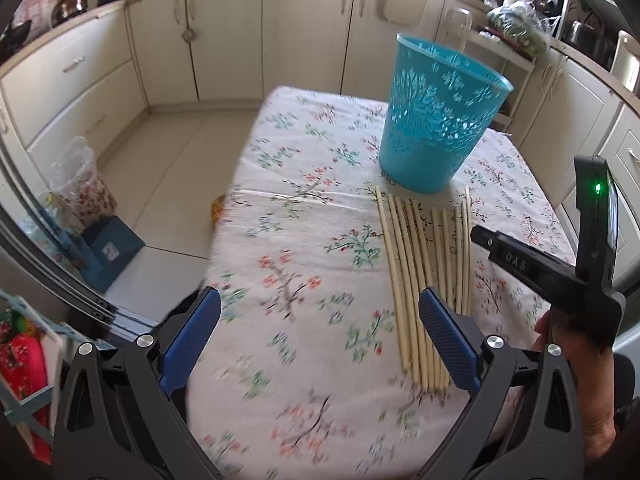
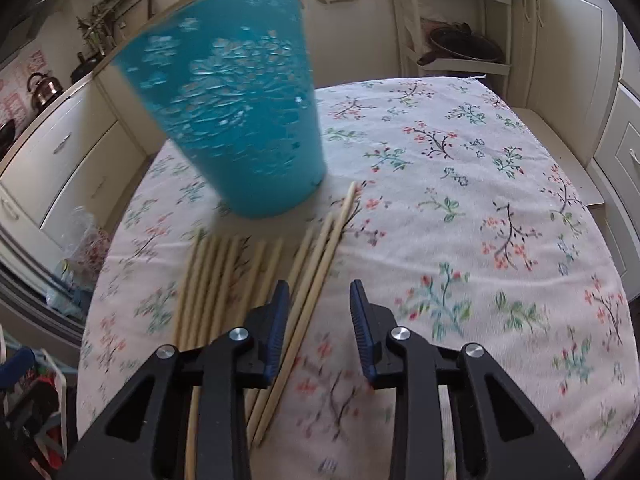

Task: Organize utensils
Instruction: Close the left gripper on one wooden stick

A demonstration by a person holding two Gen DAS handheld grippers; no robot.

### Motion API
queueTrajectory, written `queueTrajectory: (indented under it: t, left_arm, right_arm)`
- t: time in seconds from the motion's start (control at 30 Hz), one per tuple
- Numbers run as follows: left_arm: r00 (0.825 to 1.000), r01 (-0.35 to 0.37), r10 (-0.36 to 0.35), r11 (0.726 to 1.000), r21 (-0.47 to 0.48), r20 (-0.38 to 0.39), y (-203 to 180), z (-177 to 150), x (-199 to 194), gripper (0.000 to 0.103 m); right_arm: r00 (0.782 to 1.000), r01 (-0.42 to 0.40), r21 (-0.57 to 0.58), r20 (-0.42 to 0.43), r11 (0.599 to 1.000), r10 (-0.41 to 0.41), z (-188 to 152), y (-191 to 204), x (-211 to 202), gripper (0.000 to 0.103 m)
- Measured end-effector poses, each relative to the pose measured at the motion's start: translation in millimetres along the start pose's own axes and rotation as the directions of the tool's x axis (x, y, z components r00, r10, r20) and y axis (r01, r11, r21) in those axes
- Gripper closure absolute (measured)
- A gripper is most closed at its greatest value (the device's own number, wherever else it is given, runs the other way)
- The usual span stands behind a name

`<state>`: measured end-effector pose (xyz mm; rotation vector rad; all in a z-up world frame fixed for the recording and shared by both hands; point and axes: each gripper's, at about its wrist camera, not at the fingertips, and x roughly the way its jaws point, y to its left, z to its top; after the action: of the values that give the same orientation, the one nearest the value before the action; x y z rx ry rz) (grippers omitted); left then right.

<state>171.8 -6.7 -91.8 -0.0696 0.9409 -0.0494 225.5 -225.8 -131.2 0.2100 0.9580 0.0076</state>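
The sticks (image 2: 256, 280) lie flat on the bench (image 2: 480, 200), pointing away toward the blue basket (image 2: 240, 120). The right gripper (image 2: 319, 312) is nearer: its narrow, empty fingers sit over the rightmost sticks. The left gripper (image 1: 320, 344) is wide, empty, sticks by its right finger.

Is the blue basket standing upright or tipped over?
Upright: the blue basket stands on its base on the tablecloth, rim up, beyond the chopsticks.

Soft daylight, motion blur on tablecloth (image 1: 304, 288) and basket (image 2: 240, 120), fisheye bending, dark corners.
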Motion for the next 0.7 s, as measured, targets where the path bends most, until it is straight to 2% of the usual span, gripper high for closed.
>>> queueTrajectory:
  t: [0.2,0.3,0.4,0.5,0.6,0.7]
  left_arm:
    - [0.999,-0.005,0.005,1.000,0.000,-0.040,-13,19,47,0.008]
    - [0.997,0.003,-0.004,1.000,-0.011,-0.074,-15,26,67,0.008]
    - [0.996,0.009,-0.011,1.000,-0.014,-0.090,-17,32,82,0.008]
    - [0.996,0.001,-0.001,1.000,-0.003,-0.089,-21,38,92,0.010]
    - [0.997,-0.008,0.008,1.000,0.009,-0.081,-25,43,97,0.012]
    - [0.996,-0.020,0.022,1.000,0.024,-0.089,-30,49,107,0.020]
  right_arm:
    - [1.000,0.021,-0.003,-0.011,1.000,-0.021,25,-8,24,0.075]
    - [0.999,0.036,-0.055,-0.009,0.998,-0.036,31,-5,28,0.080]
    - [0.999,0.036,-0.106,-0.013,0.994,-0.038,34,-8,30,0.090]
    - [0.999,0.030,-0.192,-0.036,0.981,-0.037,33,-6,29,0.092]
    - [0.996,-0.006,-0.253,-0.085,0.967,-0.016,26,-6,21,0.092]
    - [0.992,-0.055,-0.238,-0.122,0.970,0.026,21,-14,16,0.092]
